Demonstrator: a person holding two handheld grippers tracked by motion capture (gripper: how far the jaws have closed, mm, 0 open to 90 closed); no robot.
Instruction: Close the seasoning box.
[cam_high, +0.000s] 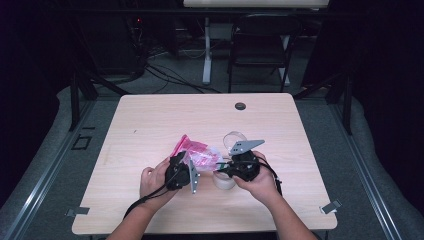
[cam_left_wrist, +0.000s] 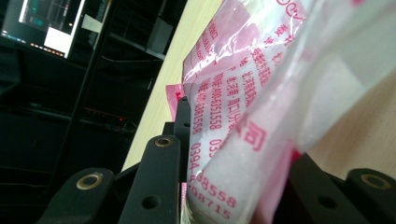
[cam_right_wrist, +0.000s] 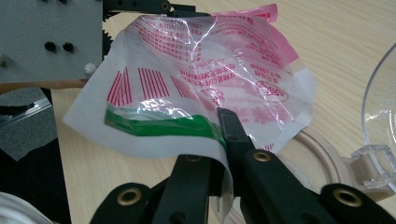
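High view puts both hands at the near middle of the table (cam_high: 150, 115), with a pink-and-clear plastic bag (cam_high: 197, 152) stretched between the left gripper (cam_high: 186, 167) and the right gripper (cam_high: 226, 167). Just beside the right hand sits a clear jar (cam_high: 224, 181), and its open hinged lid (cam_high: 235, 139) stands behind the grippers.

Right gripper view shows its own jaws pressed together on the bag's (cam_right_wrist: 196, 93) lower edge, pinching the clear film right beside the green zip strip (cam_right_wrist: 159, 125). Beyond the bag lie the jar's pale rim (cam_right_wrist: 322, 154) and the clear lid (cam_right_wrist: 380, 107), so the bag's mouth is close to the jar opening.

Left gripper view shows the bag (cam_left_wrist: 238, 126) bulging up between its two black jaws, white powder or grains packed inside the lower part. The jaws look closed on it, squeezing the filled body from both sides, though the exact contact is hidden by the film.

By my reading, the work is pouring or emptying the bag into the jar. Done so far: the jar is open, and the bag is lifted and gripped at both ends. Whether the zip strip is already parted I cannot tell. Left to do: open the mouth if needed, tip it over the rim, and let the contents run in.
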